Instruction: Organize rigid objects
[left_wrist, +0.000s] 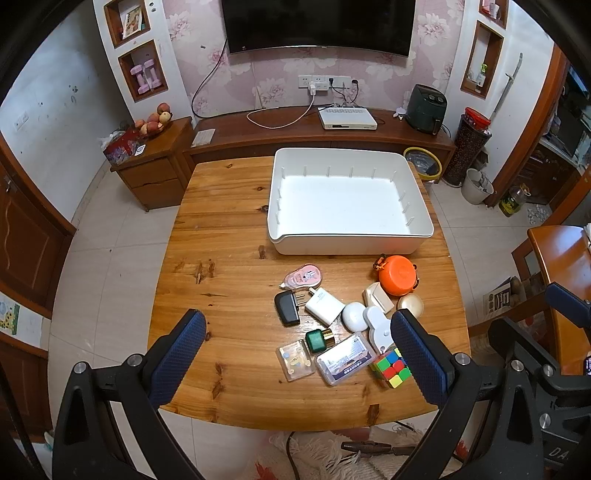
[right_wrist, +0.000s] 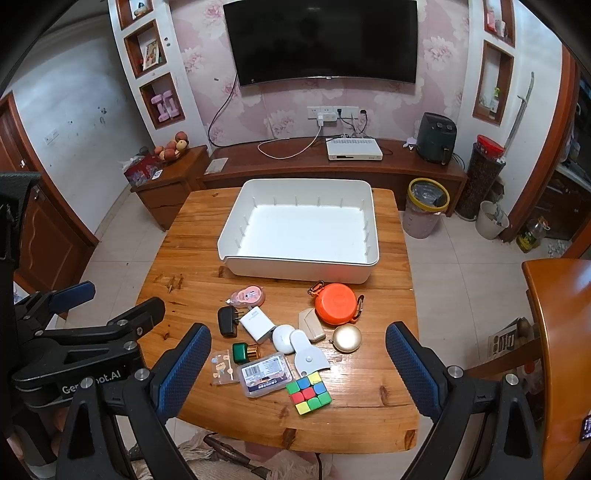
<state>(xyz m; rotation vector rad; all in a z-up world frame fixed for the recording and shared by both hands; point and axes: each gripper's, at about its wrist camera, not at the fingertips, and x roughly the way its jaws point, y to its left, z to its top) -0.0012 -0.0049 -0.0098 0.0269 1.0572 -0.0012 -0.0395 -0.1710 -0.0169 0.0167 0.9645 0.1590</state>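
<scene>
A heap of several small rigid items lies on the near half of the wooden table: a colour cube (left_wrist: 391, 367) (right_wrist: 308, 393), a clear labelled box (left_wrist: 345, 358) (right_wrist: 266, 373), a green bottle (left_wrist: 317, 339) (right_wrist: 242, 352), a black plug (left_wrist: 286, 308) (right_wrist: 227, 321), a white charger (left_wrist: 325, 304) (right_wrist: 256, 323) and an orange round container (left_wrist: 397, 275) (right_wrist: 336, 303). Behind them stands a white bin (left_wrist: 351, 243) (right_wrist: 303, 271) with nothing in it. My left gripper (left_wrist: 298, 315) and right gripper (right_wrist: 298, 328) hover open above the near table edge, holding nothing.
The pink tape dispenser (left_wrist: 303, 277), gold compact (right_wrist: 347, 338) and white round case (right_wrist: 283, 338) sit in the same heap. The table's left half (left_wrist: 214, 240) is bare wood. A second wooden table (right_wrist: 561, 332) stands at the right, and a yellow-rimmed trash can (right_wrist: 426, 206) beyond the far corner.
</scene>
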